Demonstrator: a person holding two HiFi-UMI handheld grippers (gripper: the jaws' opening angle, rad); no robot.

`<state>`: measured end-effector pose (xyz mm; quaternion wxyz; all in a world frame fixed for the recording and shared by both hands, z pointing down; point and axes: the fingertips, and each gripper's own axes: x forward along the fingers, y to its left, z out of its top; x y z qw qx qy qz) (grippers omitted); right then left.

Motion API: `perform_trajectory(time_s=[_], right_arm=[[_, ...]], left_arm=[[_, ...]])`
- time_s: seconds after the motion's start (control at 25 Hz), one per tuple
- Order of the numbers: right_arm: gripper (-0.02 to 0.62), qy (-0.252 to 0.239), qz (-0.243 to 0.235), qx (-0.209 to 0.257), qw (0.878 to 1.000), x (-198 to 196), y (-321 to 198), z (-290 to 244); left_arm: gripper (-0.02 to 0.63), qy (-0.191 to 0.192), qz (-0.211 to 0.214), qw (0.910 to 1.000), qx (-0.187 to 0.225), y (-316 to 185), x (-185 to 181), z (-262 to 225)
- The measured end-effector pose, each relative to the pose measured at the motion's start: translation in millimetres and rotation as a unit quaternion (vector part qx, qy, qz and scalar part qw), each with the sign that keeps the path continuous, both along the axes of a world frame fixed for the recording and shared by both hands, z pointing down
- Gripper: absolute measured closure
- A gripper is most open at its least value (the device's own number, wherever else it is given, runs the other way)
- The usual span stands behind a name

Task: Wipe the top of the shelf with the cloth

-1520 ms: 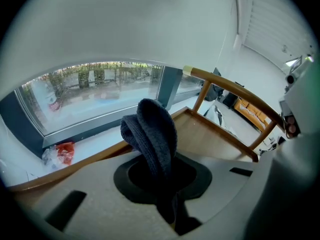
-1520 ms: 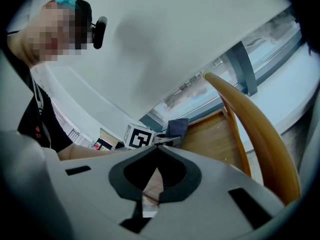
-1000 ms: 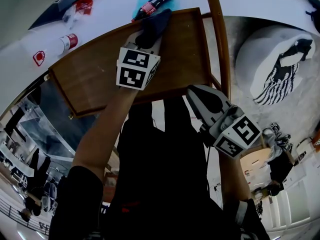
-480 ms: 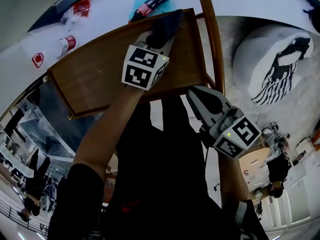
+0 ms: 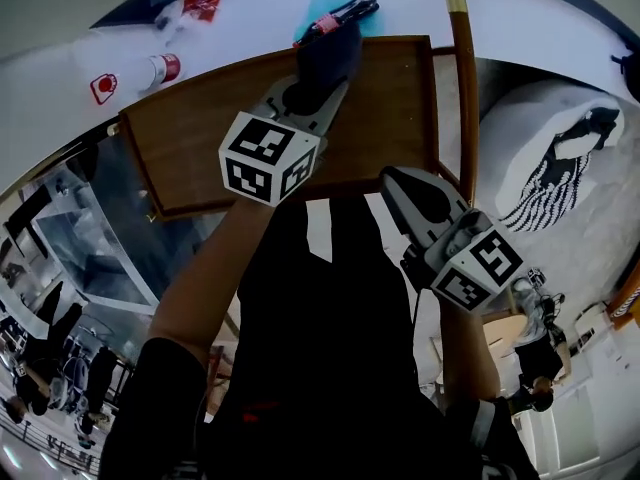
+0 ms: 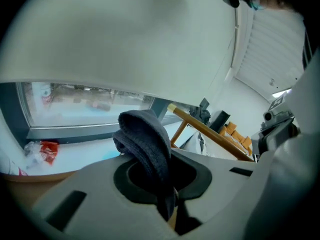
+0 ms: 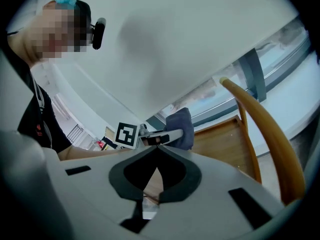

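Dark blue-grey knitted cloth (image 5: 330, 50) was bunched in the left gripper (image 5: 312, 93), whose jaws were clamped on it; in the left gripper view a thick fold of it rose out from between them. That gripper reached over the brown wooden shelf top (image 5: 200, 148), and the cloth sat at the far edge of the shelf, right of the middle. From the right gripper view the cloth hung down to the wood, though contact could not be made out for certain.

Over at the near right, the right gripper (image 5: 395, 180) was held just off the shelf's near edge, close to its near right corner, above the person's dark clothing. Its jaws were brought together at the tips with nothing between them.

Beyond the shelf ran a white table (image 5: 250, 23). A dark bottle with a red label (image 5: 338, 18) lay on it just past the cloth, across a light blue patch (image 5: 308, 20). Further left lay a white bottle with a red label (image 5: 160, 70) and a red packet (image 5: 203, 1). A curved yellow wooden rail (image 5: 465, 88) ran along the shelf's right side
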<state>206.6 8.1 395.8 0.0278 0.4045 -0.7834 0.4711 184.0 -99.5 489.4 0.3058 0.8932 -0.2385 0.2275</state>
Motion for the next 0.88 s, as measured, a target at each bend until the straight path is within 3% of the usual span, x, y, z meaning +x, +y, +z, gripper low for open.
perform_trajectory(time_s=[0.32,0.56,0.88], right_arm=[[0.591,0.008,-0.063,0.010,0.998,-82.5,-9.3,-6.2],[0.591,0.008,-0.112,0.010,0.994,-152.8,-9.9,-4.5],[0.591,0.011,-0.163,0.007,0.986,-227.1,-10.1,-1.7]], left_arm=[[0.549,-0.013,-0.065,0.9976,0.021,0.6,-119.7,-12.4],[0.549,-0.028,-0.130,0.9909,0.021,8.2,-222.9,-10.5],[0.549,-0.077,-0.179,0.9805,0.027,26.9,-331.9,-2.9]])
